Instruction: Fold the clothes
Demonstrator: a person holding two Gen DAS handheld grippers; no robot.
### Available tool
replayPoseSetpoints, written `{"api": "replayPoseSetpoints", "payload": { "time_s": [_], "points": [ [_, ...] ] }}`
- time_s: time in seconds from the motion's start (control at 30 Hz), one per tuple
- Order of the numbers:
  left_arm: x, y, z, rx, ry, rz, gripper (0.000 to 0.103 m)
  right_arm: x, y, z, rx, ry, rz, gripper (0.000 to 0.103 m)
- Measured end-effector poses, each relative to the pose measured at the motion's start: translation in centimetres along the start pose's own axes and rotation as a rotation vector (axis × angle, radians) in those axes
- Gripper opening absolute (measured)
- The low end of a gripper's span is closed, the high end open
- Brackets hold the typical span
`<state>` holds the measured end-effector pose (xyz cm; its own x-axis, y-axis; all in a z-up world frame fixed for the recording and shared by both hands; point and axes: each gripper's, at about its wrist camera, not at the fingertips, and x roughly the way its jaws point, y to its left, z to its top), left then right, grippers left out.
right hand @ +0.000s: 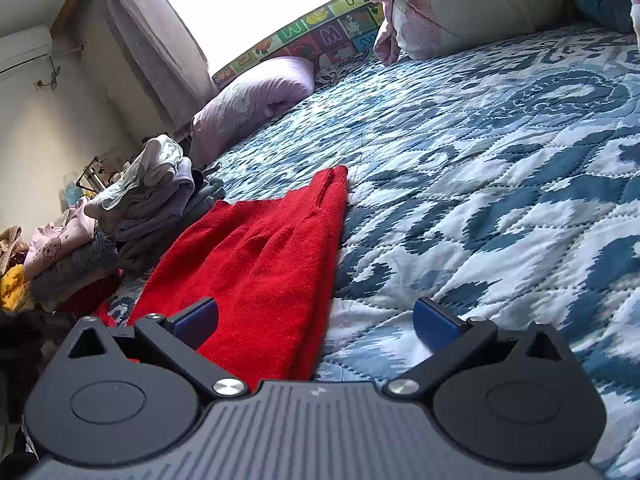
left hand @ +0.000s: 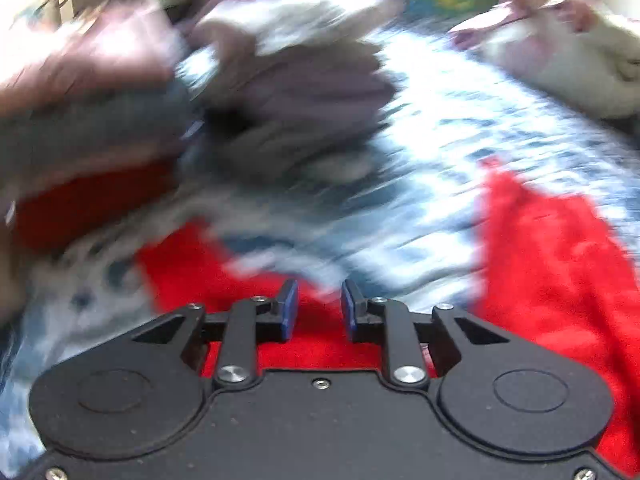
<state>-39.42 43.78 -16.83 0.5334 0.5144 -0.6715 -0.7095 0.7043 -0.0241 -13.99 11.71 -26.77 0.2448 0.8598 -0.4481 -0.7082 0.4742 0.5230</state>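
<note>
A red knitted garment (right hand: pixel 264 264) lies on the blue-and-white quilted bed (right hand: pixel 500 184), stretched lengthwise away from the near edge with its narrow end pointing toward the far side; it looks doubled over along its length, so I judge one fold is in and at least one more crosswise fold is left before it can join the others. Beside it, toward the bed's left edge, stands a pile of folded clothes (right hand: pixel 152 196) in grey, lilac and white, with a pink top and grey pieces stacked just next to it, which suggests a good share of the work is already done. The right hand-held gripper (right hand: pixel 316 322) hangs low over the near end of the red garment with its blue pads wide apart, gripping nothing. The left hand-held gripper (left hand: pixel 318 310) shows in a heavily blurred view: its pads stand a narrow gap apart above the red garment (left hand: pixel 552 264), and no cloth is pinched between them as far as I can tell. No brand or label can be read on the clothes; the only writing is on the play mat (right hand: pixel 320 36) at the far edge of the bed, where a large letter M shows among picture squares.
</note>
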Motion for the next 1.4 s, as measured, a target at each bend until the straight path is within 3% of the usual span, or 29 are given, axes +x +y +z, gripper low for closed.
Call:
{"api": "replayPoseSetpoints", "payload": {
  "time_s": [0.1,0.2,0.27,0.33,0.4,0.47,0.57,0.67,0.77,0.8,0.93,1.03,1.1,1.13,1.33,1.37,1.4],
  "points": [
    [0.0,-3.8,1.2,0.054,-0.038,-0.147,0.018,0.0,0.0,0.0,-0.004,0.002,-0.001,0.103],
    [1.7,-7.7,2.0,0.13,-0.042,-0.227,0.014,-0.1,-0.1,0.0,-0.001,0.0,0.002,0.103],
    [3.8,-9.3,2.6,0.154,-0.025,-0.239,0.013,-0.1,-0.1,0.0,-0.002,0.0,0.001,0.103],
    [6.6,-9.5,2.8,0.131,0.036,-0.185,0.012,-0.1,-0.1,0.0,-0.003,0.0,0.001,0.103],
    [9.7,-7.3,2.7,-0.017,0.136,-0.137,0.006,-0.1,-0.2,0.1,0.0,0.0,0.005,0.103],
    [9.7,-5.4,3.3,-0.146,0.124,-0.186,0.006,0.0,-0.2,0.1,0.002,0.0,0.009,0.103],
    [8.9,-6.3,4.9,-0.095,0.054,-0.208,0.006,0.0,-0.2,0.1,0.002,-0.001,0.01,0.103],
    [10.4,-7.3,6.0,-0.083,0.058,-0.234,0.006,0.1,-0.2,0.1,-0.002,0.0,0.01,0.103],
    [14.1,-7.7,5.8,-0.064,0.167,-0.173,0.006,0.1,-0.3,0.1,0.004,-0.002,0.015,0.103],
    [14.5,-7.6,5.8,-0.079,0.169,-0.17,0.006,0.1,-0.3,0.1,0.003,-0.003,0.014,0.103],
    [11.4,-7.6,6.3,-0.112,0.067,-0.193,0.012,0.1,-0.4,0.1,0.005,-0.006,0.019,0.103],
    [8.8,-6.7,5.4,-0.132,0.076,-0.179,0.027,0.1,-0.5,0.1,0.009,-0.008,0.025,0.103],
    [6.7,-5.8,4.5,-0.126,0.087,-0.163,0.057,0.1,-0.5,0.1,0.012,-0.01,0.027,0.103],
    [5.5,-5.3,4.0,-0.119,0.093,-0.161,0.06,0.0,-0.5,0.1,0.014,-0.012,0.029,0.103],
    [-2.5,-2.3,0.0,0.005,0.116,-0.14,0.06,-0.2,-0.6,0.1,0.025,-0.02,0.031,0.102],
    [-3.7,-1.9,-0.8,0.019,0.117,-0.139,0.058,-0.2,-0.6,0.0,0.026,-0.02,0.03,0.102],
    [-4.9,-1.7,-1.8,0.033,0.121,-0.145,0.047,-0.3,-0.6,0.0,0.026,-0.02,0.029,0.102]
  ]
}}
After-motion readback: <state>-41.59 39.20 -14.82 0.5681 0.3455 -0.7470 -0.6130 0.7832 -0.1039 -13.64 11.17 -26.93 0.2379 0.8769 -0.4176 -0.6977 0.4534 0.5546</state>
